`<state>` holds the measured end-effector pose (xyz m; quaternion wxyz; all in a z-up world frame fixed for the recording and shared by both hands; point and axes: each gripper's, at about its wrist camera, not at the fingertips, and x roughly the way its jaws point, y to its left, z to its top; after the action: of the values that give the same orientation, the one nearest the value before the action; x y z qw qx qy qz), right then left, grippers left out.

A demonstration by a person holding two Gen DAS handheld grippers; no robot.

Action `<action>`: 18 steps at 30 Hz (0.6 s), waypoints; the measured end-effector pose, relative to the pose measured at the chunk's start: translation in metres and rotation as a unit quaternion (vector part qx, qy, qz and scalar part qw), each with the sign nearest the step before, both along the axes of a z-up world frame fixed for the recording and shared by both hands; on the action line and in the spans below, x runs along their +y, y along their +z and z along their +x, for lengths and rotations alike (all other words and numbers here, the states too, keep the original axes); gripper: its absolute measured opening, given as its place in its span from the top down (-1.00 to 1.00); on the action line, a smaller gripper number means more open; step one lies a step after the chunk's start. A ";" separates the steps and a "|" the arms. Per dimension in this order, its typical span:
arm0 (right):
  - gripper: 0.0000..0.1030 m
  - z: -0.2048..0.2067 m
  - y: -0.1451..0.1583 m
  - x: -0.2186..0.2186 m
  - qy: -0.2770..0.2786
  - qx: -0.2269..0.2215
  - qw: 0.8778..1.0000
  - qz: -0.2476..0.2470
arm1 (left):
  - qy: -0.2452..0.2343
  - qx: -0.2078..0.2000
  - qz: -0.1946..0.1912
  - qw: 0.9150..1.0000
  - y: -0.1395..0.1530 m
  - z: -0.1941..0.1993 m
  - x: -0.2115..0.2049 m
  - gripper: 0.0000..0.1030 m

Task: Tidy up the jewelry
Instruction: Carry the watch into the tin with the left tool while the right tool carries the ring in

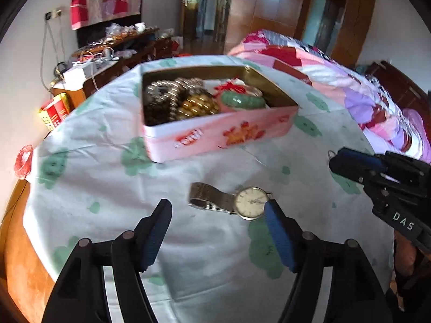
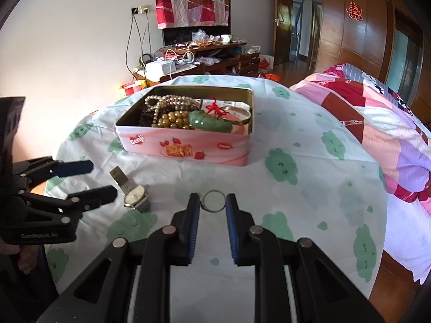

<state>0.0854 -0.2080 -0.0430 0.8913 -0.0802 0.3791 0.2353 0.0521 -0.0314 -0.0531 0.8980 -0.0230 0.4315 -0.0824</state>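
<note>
A pink tin (image 1: 215,137) (image 2: 188,148) stands open on the cloth, holding bead bracelets (image 2: 167,113), a green jade bangle (image 2: 210,122) and a metal bangle. A silver wristwatch (image 1: 242,202) (image 2: 134,195) lies flat on the cloth. My left gripper (image 1: 218,212) (image 2: 91,179) is open, its fingers on either side of the watch. A thin silver ring (image 2: 213,201) (image 1: 330,154) sits between the fingertips of my right gripper (image 2: 212,202) (image 1: 336,161), whose jaws are shut on it just above the cloth.
The round table (image 1: 16,255) wears a white cloth with green shapes (image 2: 296,188). A bed with a patchwork quilt (image 2: 377,123) lies to the right. A cluttered wooden desk (image 2: 204,59) stands against the far wall.
</note>
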 end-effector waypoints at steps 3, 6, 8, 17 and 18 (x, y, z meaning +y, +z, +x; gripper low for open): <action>0.57 0.001 -0.001 -0.004 -0.005 0.000 1.000 0.002 | -0.009 -0.003 0.009 1.000 0.001 0.002 -0.010 -0.38; 0.57 0.002 -0.002 -0.009 -0.010 0.000 1.000 0.004 | -0.016 -0.003 0.012 1.000 0.000 0.004 -0.017 -0.41; 0.57 0.003 -0.003 -0.010 -0.013 0.002 1.000 0.007 | -0.021 0.011 0.015 1.000 -0.007 0.009 -0.019 -0.41; 0.57 0.003 -0.008 -0.010 -0.009 0.007 1.000 0.010 | -0.034 0.030 0.038 0.998 -0.016 0.021 -0.027 -0.44; 0.57 0.003 -0.008 -0.011 -0.009 0.007 1.000 0.011 | -0.038 0.029 0.035 0.998 -0.015 0.020 -0.026 -0.44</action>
<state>0.0887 -0.2185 -0.0515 0.8917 -0.0655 0.3835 0.2314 0.0718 -0.0573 -0.0686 0.8814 0.0222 0.4609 -0.1007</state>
